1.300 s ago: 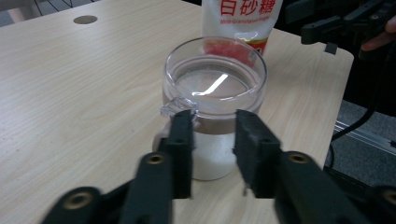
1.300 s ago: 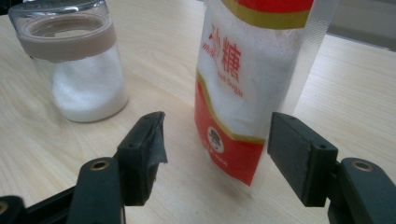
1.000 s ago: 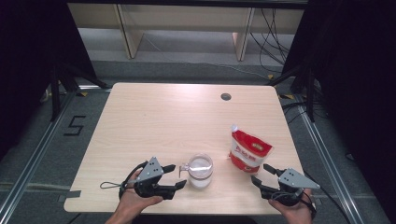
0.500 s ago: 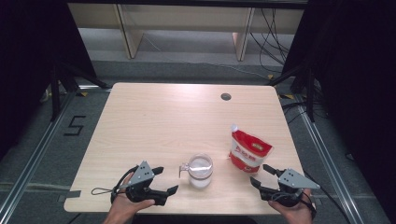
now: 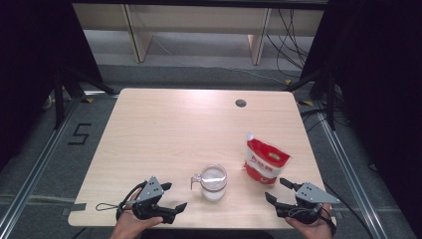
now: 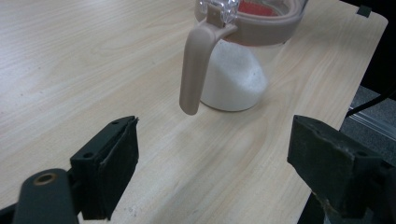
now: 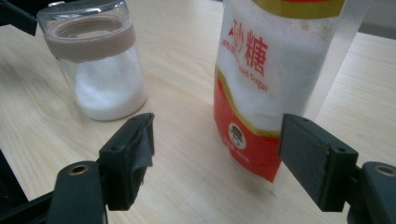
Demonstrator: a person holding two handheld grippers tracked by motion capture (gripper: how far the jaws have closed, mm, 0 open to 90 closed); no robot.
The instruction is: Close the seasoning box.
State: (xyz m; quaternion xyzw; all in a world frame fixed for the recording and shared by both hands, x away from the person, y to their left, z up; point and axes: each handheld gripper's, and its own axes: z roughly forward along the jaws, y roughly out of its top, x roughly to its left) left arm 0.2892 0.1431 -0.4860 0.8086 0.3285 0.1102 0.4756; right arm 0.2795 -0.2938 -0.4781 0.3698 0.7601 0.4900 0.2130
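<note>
While both pairs of jaws stand wide apart and empty, the approach step is in hand. The left gripper (image 6: 212, 172) faces the jar (image 6: 243, 65) just ahead of its jaws. The right gripper (image 7: 217, 158) must probably advance until the sugar bag (image 7: 275, 88) sits between its jaws.

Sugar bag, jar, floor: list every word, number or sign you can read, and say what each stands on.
"砂糖": red characters on the clear upper part of the sugar bag, right gripper view.
"White ... Sugar": small line under them on that bag; the middle word is too blurred to read.
Round logo low on the bag's red part: too small to read.
"5": black mark on the floor left of the table, high view.
Jar: no text.
</note>
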